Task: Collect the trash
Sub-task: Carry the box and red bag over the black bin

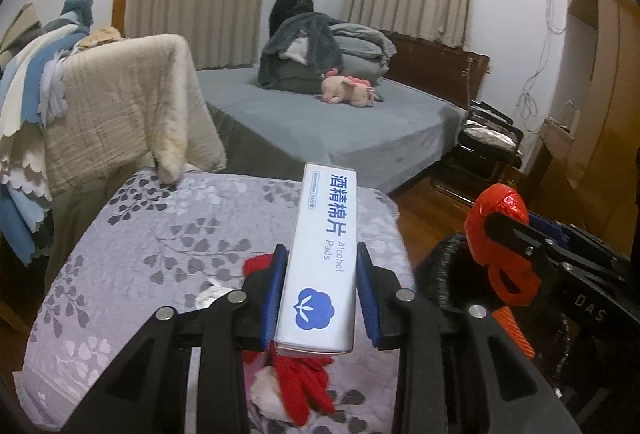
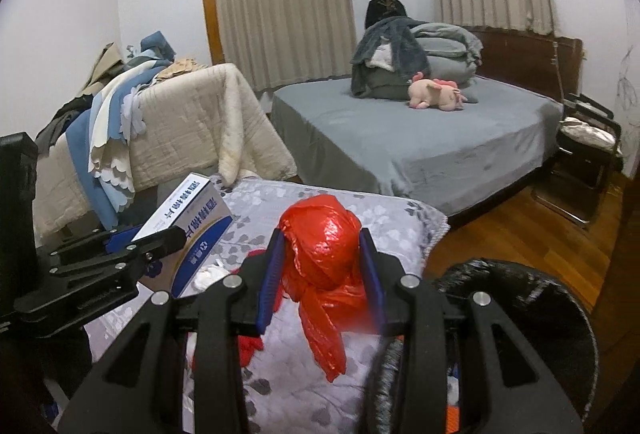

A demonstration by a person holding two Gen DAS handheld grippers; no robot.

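Left gripper (image 1: 322, 290): clamped on box (image 1: 324, 254).
Right gripper (image 2: 322, 272): clamped on red bag (image 2: 320, 246).
Left to do: both to be binned (image 2: 520, 294); red scraps (image 1: 300, 390) remain.

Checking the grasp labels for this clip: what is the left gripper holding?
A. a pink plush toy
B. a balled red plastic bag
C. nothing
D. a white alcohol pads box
D: the left gripper is shut on the white box, its jaws against the box's sides; the red bag is in the right gripper.

White alcohol-pad box (image 1: 316, 266) and knotted red plastic bag (image 2: 320, 246), both held aloft.
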